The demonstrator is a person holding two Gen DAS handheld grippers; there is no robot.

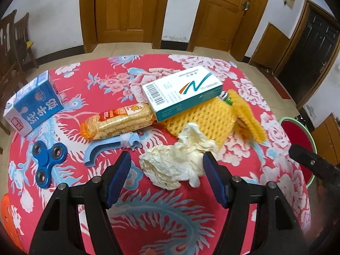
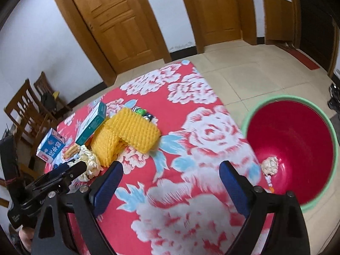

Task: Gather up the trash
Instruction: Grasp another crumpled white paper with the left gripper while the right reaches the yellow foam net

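A crumpled cream tissue lies on the red floral tablecloth. My left gripper is open with its blue-padded fingers on either side of the tissue, not touching it. The tissue also shows in the right wrist view. My right gripper is open and empty above the table's right part. A red bin with a green rim stands on the floor beside the table, with a crumpled tissue wad inside. The bin's edge shows in the left wrist view.
On the table lie a yellow foam net, a white and teal box, a cracker packet, a blue milk carton, a blue fidget spinner and a light blue plastic hook. Wooden chairs stand at the left.
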